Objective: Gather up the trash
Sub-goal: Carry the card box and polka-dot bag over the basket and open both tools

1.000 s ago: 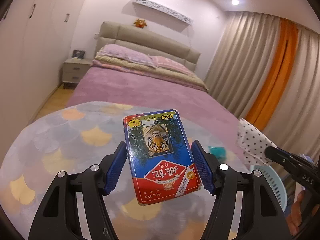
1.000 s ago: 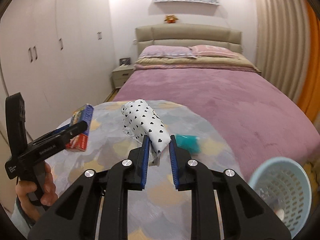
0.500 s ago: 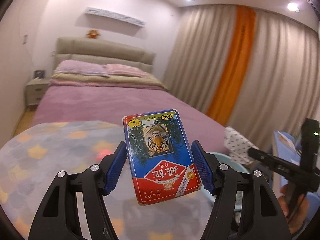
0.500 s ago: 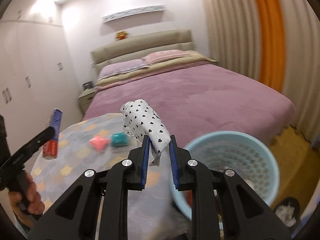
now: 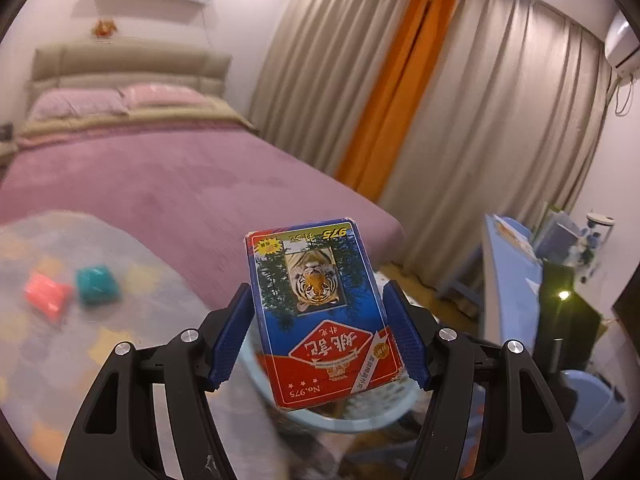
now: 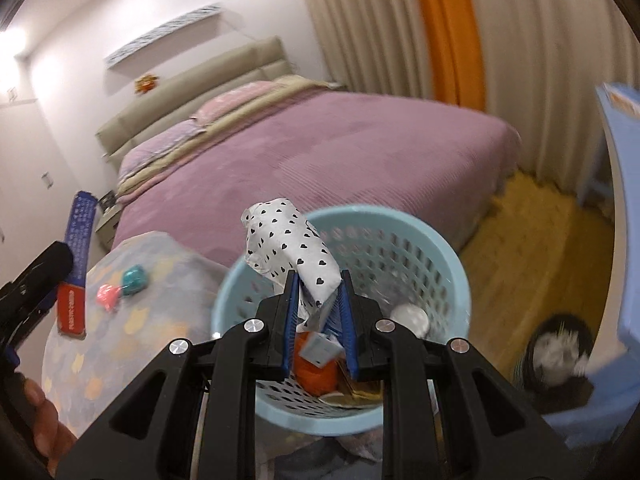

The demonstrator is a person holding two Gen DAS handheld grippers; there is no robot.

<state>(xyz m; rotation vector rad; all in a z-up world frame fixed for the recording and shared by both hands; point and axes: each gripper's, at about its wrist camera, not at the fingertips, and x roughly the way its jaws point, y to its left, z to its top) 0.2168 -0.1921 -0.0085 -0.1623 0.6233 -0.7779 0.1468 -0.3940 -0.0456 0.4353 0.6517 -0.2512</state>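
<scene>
My left gripper (image 5: 318,336) is shut on a blue and red playing-card box (image 5: 320,308) with a tiger picture, held above the rim of the light-blue trash basket (image 5: 360,424). The box also shows in the right wrist view (image 6: 76,264). My right gripper (image 6: 318,308) holds a white wrapper with black hearts (image 6: 292,248) over the open basket (image 6: 456,272); its jaws have widened a little but still touch the wrapper. The basket holds an orange item (image 6: 316,372) and other trash. A pink packet (image 5: 47,294) and a teal packet (image 5: 97,283) lie on the round table (image 5: 60,360).
A purple bed (image 5: 160,184) stands behind the table. Beige and orange curtains (image 5: 400,92) hang at the right. A blue desk (image 5: 508,280) and a blue stool (image 6: 592,412) stand right of the basket. A dark object (image 6: 556,356) lies on the wood floor.
Both grippers swung right from over the table to the basket. The right gripper now sits above the basket opening and its jaws have widened slightly.
</scene>
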